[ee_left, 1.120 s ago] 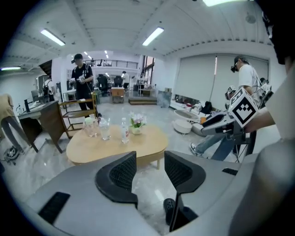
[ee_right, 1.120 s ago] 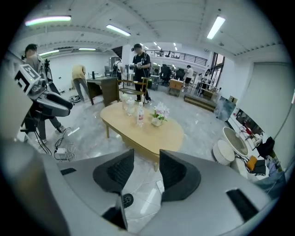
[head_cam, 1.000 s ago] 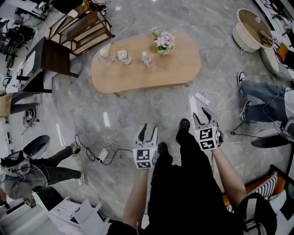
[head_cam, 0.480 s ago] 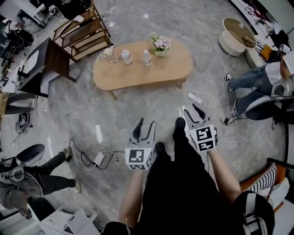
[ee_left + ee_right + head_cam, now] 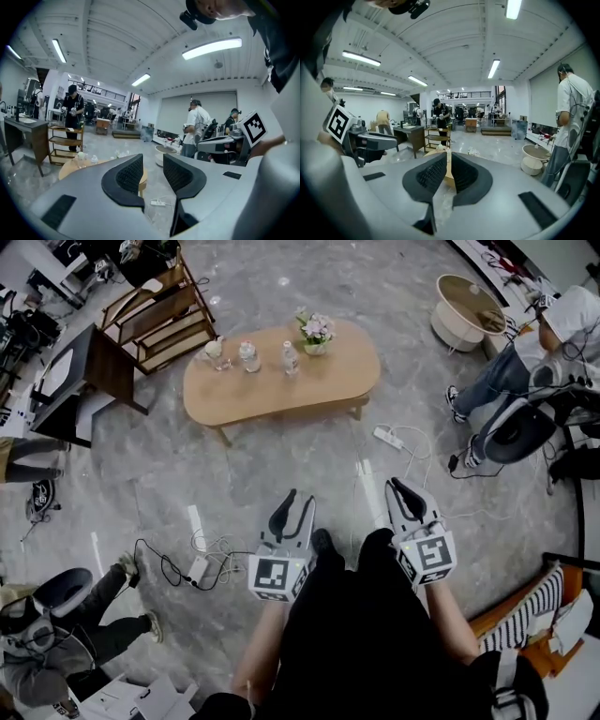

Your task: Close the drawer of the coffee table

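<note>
The oval wooden coffee table (image 5: 281,381) stands on the grey floor well ahead of me, and no drawer shows from here. Both grippers are held up in front of my body, far from the table and touching nothing. My left gripper (image 5: 298,500) (image 5: 153,161) has a clear gap between its jaws, which are closing on nothing. The jaws of my right gripper (image 5: 397,486) (image 5: 446,157) are also closing. Only a thin slit is left between them, and through it a strip of the table (image 5: 449,174) shows.
Bottles and a pot of pink flowers (image 5: 315,332) stand on the table. A power strip (image 5: 386,437) and cables lie on the floor before it, an adapter (image 5: 197,568) at my left. A wooden shelf (image 5: 155,310), a dark desk (image 5: 89,371) and seated people ring the room.
Both grippers have risen and drawn back toward my body, and the table now sits farther off. The right jaws went from wide apart to almost together; the left jaws narrowed slightly.
</note>
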`<state>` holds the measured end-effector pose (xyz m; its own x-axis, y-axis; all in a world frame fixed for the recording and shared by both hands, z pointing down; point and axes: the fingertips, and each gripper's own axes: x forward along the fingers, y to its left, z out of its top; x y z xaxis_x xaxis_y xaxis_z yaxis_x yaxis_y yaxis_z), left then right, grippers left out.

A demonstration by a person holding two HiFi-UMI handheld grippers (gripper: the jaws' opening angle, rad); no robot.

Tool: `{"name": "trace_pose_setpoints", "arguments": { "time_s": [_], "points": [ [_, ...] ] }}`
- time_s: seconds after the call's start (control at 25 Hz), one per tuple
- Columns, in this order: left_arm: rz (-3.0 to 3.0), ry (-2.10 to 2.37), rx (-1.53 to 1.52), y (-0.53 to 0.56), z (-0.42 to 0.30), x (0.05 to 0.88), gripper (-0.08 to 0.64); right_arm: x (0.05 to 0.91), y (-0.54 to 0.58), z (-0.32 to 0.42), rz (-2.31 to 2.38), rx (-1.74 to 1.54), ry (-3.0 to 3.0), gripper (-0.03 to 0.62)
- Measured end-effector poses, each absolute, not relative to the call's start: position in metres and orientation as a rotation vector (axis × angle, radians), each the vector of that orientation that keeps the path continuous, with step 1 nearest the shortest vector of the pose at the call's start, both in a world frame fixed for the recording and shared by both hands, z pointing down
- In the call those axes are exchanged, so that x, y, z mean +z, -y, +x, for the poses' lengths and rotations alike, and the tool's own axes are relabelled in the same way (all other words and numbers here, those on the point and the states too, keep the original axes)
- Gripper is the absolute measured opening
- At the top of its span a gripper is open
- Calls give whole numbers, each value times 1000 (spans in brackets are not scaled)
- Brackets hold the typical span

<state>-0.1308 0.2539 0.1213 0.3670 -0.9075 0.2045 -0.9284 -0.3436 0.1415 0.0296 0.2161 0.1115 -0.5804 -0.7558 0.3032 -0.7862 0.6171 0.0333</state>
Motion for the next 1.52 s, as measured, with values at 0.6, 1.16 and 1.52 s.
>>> {"name": "trace_pose_setpoints", "arguments": {
  "time_s": [0.6,1.16,1.52],
  "points": [
    [2400,1693,31,-270,-122,89,22,88,-235,38,1170,276,2670,12],
    [2402,1648,116,-275,-123,96,18,86,-238,34,1166,264,2667,12],
    [2422,1618,133,-281,-119,103,18,90,-250,37,1169,252,2654,12]
  ]
}}
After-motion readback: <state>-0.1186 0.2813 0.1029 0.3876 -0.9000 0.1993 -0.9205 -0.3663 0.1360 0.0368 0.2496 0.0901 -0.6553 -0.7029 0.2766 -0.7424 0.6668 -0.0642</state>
